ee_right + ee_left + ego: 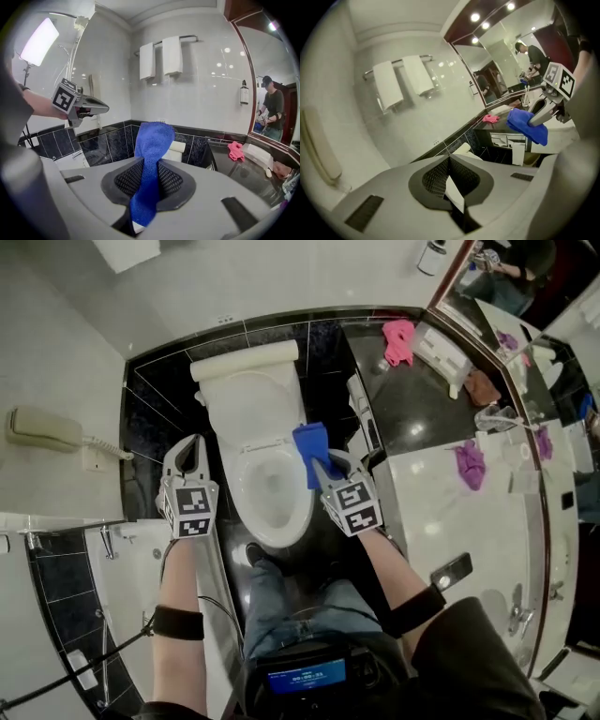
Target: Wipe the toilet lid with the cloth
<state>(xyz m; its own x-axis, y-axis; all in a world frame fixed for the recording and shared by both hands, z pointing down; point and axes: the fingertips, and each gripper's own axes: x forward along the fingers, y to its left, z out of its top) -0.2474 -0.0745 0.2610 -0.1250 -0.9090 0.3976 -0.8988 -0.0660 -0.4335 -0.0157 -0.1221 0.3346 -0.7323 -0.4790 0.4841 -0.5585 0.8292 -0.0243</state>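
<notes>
Cloth (311,451), blue and bunched, is pinched in the right gripper (328,470), with its free end sticking out past the jaws above the right edge of the bowl (272,488). It touches nothing yet. The left gripper (192,448) is clenched on nothing and hangs just left of the toilet.

The lid (251,404) looks raised and leaning back toward the tank (246,360), so its inner face is the one on offer and is probably the surface to wipe.

To do this well, lay the loose end of the cloth flat against the lid rather than poking with the jaw tips. Press lightly, since a raised lid may rock on its hinges. Wipe in overlapping passes from the top edge down. Keep the pinch firm, as the hold on the cloth is narrow, and keep the dangling end out of the bowl. The left gripper could steady the lid's edge.
</notes>
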